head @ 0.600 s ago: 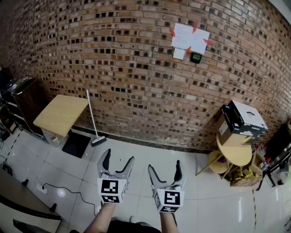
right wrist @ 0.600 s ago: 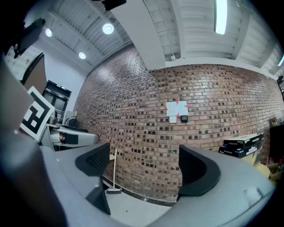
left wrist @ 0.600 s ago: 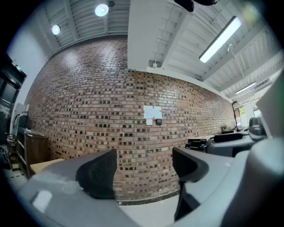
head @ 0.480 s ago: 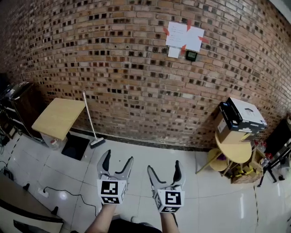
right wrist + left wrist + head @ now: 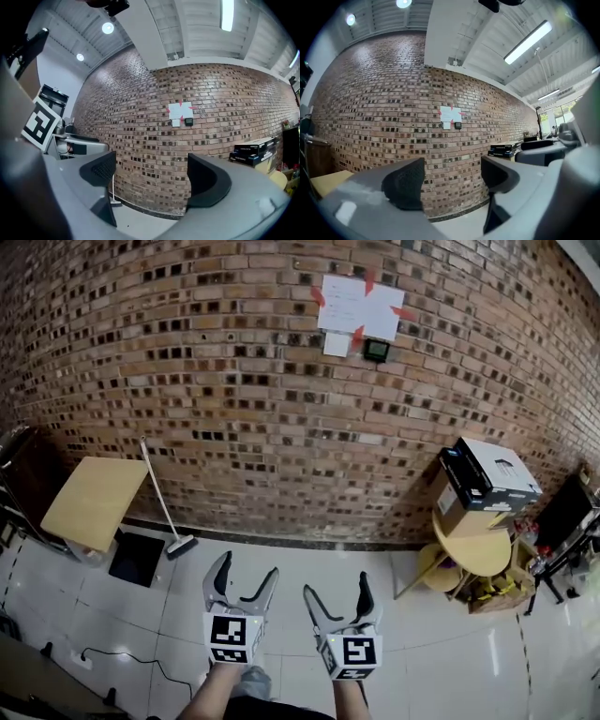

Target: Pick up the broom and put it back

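Observation:
The broom (image 5: 161, 501) leans on the brick wall at the left, its thin pale handle tilted and its head (image 5: 181, 545) on the white floor tiles. In the right gripper view the broom (image 5: 113, 190) shows small and far off, just right of the left jaw. Both grippers are held level, side by side, low in the head view and well short of the broom. My left gripper (image 5: 246, 570) (image 5: 452, 180) is open with nothing between its jaws. My right gripper (image 5: 337, 587) (image 5: 150, 176) is also open wide and holds nothing.
A tilted wooden tabletop (image 5: 94, 501) and a dark mat (image 5: 136, 557) sit just left of the broom. A round yellow table (image 5: 473, 540) bearing a black-and-white box (image 5: 492, 474) stands at the right. Papers (image 5: 354, 307) hang on the wall. A cable (image 5: 122, 657) lies on the floor.
The head view has swung right: broom, wooden tabletop and wall papers have slid left in the picture. Both grippers keep their place and stay open.

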A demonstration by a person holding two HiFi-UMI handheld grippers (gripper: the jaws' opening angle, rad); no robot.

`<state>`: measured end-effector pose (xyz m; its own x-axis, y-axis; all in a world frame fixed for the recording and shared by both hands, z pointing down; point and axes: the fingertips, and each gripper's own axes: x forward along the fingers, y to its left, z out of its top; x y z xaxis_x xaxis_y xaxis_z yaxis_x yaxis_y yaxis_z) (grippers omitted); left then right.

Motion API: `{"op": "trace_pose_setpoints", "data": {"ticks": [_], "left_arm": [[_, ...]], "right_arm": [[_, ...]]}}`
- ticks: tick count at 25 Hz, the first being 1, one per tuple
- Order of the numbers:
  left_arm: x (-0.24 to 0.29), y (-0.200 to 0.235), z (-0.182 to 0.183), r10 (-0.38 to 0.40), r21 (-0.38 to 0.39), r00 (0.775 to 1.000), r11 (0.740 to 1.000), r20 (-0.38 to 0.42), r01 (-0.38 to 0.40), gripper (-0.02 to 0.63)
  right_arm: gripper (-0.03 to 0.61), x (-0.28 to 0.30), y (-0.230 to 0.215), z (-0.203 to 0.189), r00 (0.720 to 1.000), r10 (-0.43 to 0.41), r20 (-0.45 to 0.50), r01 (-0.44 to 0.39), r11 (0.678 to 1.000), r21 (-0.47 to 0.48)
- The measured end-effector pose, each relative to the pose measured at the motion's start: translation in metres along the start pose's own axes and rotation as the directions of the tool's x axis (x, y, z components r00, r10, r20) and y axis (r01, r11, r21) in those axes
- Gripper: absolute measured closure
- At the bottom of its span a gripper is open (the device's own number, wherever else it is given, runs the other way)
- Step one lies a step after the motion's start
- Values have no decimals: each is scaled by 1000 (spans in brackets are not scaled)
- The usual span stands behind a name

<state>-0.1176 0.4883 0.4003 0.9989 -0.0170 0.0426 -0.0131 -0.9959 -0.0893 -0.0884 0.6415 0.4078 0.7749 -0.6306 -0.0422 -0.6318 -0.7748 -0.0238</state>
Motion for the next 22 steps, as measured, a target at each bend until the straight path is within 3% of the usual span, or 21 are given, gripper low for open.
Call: {"op": "trace_pose_setpoints", "data": {"ticks": [5, 11, 16, 22], "left_arm": [[59, 46, 14, -18, 35, 999, 999, 44, 16, 232], [117, 135, 25, 36, 16, 998, 999, 59, -37, 232], [159, 186, 11, 51, -7, 998, 999, 40, -51, 232], [201, 216, -9, 68, -25, 998, 997, -11, -69, 232]], "right_arm": [[95, 85, 11, 7, 999, 21, 28, -20, 1000, -19], [95, 184, 38, 27, 996, 58, 67, -55, 997, -49], [94, 239, 49, 15, 997, 62, 53, -60, 998, -37], [95, 297, 50, 3, 994, 105, 14, -104, 994, -21]]}}
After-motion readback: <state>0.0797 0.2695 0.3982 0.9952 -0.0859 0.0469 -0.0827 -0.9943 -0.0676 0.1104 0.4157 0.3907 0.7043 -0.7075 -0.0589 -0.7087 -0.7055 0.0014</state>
